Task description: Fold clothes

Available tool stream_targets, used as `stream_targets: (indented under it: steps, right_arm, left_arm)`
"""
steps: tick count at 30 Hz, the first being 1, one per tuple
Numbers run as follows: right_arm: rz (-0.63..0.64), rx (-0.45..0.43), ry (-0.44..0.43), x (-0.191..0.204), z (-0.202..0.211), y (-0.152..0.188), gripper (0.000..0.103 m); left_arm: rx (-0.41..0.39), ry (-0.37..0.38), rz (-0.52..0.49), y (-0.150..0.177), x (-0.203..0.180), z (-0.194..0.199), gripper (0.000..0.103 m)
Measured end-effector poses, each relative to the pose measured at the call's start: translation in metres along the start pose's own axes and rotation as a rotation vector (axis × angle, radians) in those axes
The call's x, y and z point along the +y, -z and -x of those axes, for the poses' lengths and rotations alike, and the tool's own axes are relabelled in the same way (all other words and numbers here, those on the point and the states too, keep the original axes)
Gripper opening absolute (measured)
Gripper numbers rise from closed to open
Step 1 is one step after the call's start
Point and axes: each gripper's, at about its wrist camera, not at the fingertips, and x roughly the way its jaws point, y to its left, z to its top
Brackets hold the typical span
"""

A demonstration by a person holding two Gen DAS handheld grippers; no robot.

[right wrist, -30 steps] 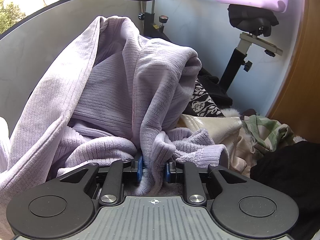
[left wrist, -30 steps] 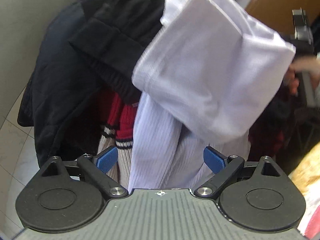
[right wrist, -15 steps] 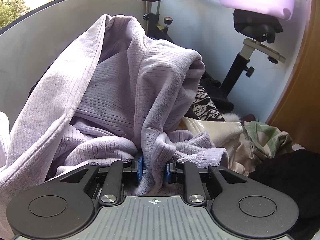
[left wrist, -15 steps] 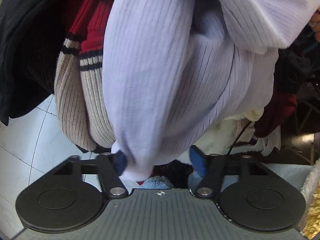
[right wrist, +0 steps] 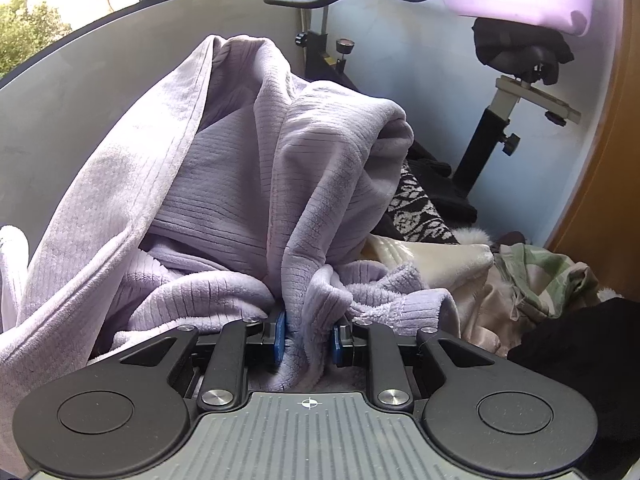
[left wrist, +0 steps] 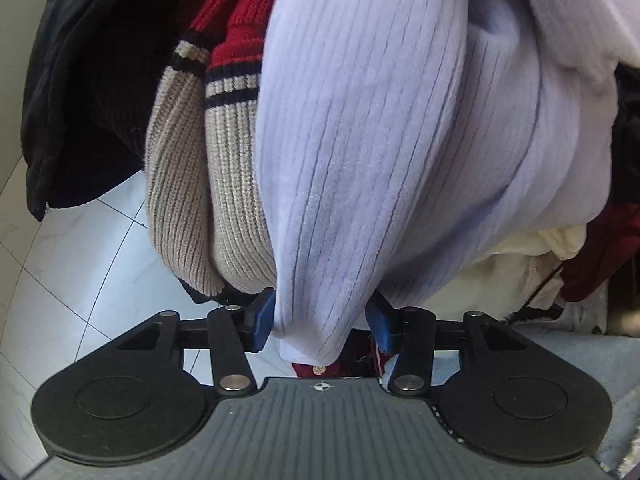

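A lilac ribbed fleece garment (right wrist: 248,184) rises in a heap in the right wrist view. My right gripper (right wrist: 308,340) is shut on a fold of it, which bunches between the blue pads. In the left wrist view the same lilac garment (left wrist: 372,140) hangs down in a thick fold. My left gripper (left wrist: 322,326) has its blue pads (left wrist: 262,320) against both sides of the fold's lower end, closed on it.
In the left wrist view a beige and red striped knit (left wrist: 208,168) and a black garment (left wrist: 80,80) hang to the left over white floor tiles (left wrist: 72,288). In the right wrist view an exercise bike (right wrist: 508,92) and a clothes pile (right wrist: 500,272) are to the right.
My left gripper has dropped to the fold's lower end and its jaws have narrowed onto the lilac fabric. My right gripper keeps its hold and has barely moved.
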Motion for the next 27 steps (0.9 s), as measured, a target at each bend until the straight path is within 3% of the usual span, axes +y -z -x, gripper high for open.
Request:
stream_targets:
  steps: [2,3,4,5,10,13,16,19,24,27]
  right_arm:
    - [0.014,0.009,-0.014,-0.001,-0.001,-0.002,0.020]
    - [0.023,0.014,-0.021,-0.002,-0.002,-0.003,0.020]
    - [0.032,0.021,-0.027,-0.002,-0.003,-0.005,0.020]
    - [0.041,0.029,-0.033,-0.003,-0.004,-0.006,0.020]
    - [0.116,0.040,-0.061,-0.003,-0.007,-0.010,0.020]
    - [0.082,0.051,-0.081,-0.009,-0.011,-0.012,0.021]
    - [0.067,0.056,-0.100,-0.013,-0.012,-0.012,0.021]
    - [0.057,0.062,-0.128,-0.019,-0.013,-0.013,0.021]
    - [0.044,0.068,-0.153,-0.023,-0.015,-0.014,0.020]
    - [0.036,0.060,-0.153,-0.023,-0.014,-0.013,0.020]
  left_arm:
    - [0.022,-0.014,-0.007,-0.001,-0.004,-0.017,0.048]
    - [0.026,-0.013,-0.009,-0.001,-0.007,-0.023,0.042]
    - [0.018,-0.009,-0.011,0.000,-0.011,-0.024,0.020]
    - [0.009,-0.010,-0.006,0.000,-0.014,-0.023,0.014]
    - [-0.048,-0.020,0.126,0.013,-0.027,0.010,0.010]
    - [-0.080,-0.022,0.135,0.027,-0.044,0.042,0.010]
    - [-0.173,0.051,0.190,0.037,-0.054,0.091,0.009]
    - [-0.324,0.143,0.223,0.035,-0.064,0.155,0.009]
    - [-0.599,0.205,0.183,-0.004,-0.088,0.251,0.009]
    - [-0.726,0.238,0.135,-0.035,-0.107,0.276,0.009]
